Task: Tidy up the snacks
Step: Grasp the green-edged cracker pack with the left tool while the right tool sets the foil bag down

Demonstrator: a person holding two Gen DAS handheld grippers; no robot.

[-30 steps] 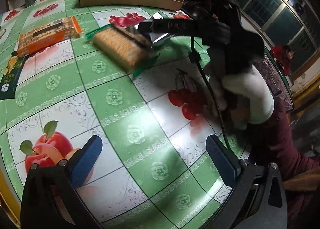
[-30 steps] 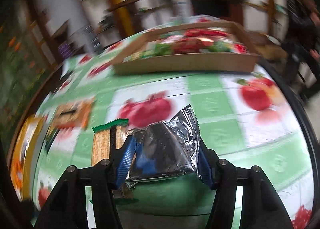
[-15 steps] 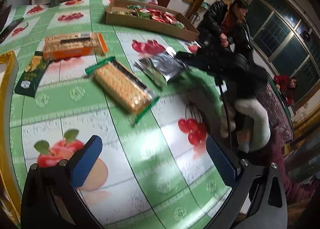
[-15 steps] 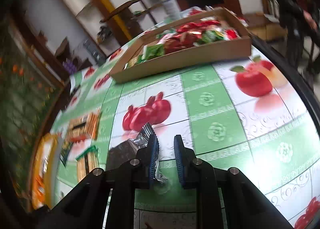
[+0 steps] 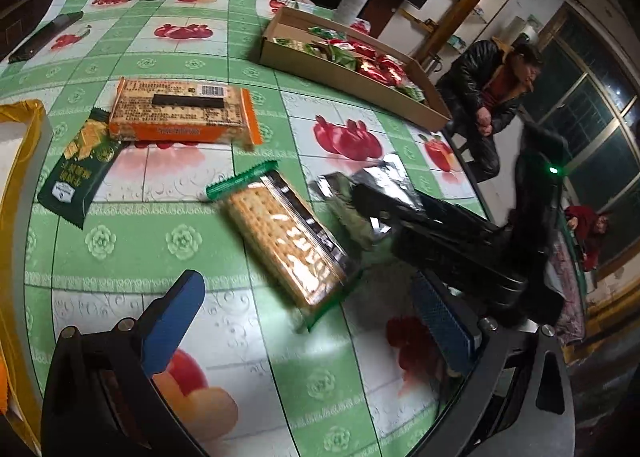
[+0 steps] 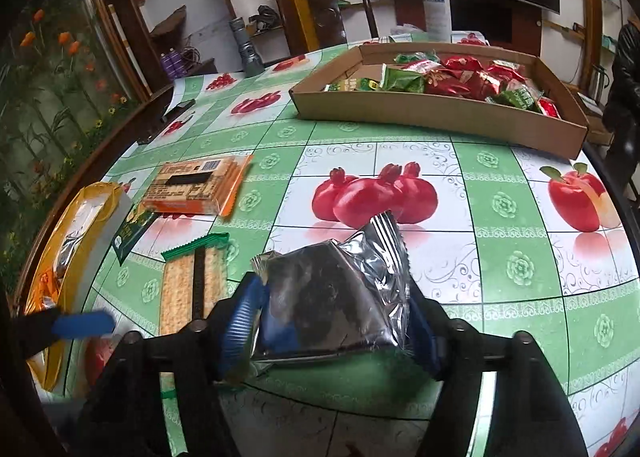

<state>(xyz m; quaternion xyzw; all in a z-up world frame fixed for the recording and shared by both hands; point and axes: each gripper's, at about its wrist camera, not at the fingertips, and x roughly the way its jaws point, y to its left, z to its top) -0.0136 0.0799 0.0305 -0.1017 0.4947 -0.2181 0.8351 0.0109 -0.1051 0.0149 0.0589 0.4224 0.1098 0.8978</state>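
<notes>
A green fruit-print tablecloth [image 6: 500,161] covers the table in front of you. At its far side the cardboard tray [image 6: 432,113] already holds many small red and green packets. Your right gripper [image 6: 332,317] is clamped on a silver foil packet [image 6: 340,289], near you. Your left gripper [image 5: 304,321] is spread wide with nothing in it. Left to sort: the long cracker pack [image 5: 288,245], the orange biscuit pack [image 5: 180,113] and the dark green packet [image 5: 76,173], so by my reckoning you're well under way.
</notes>
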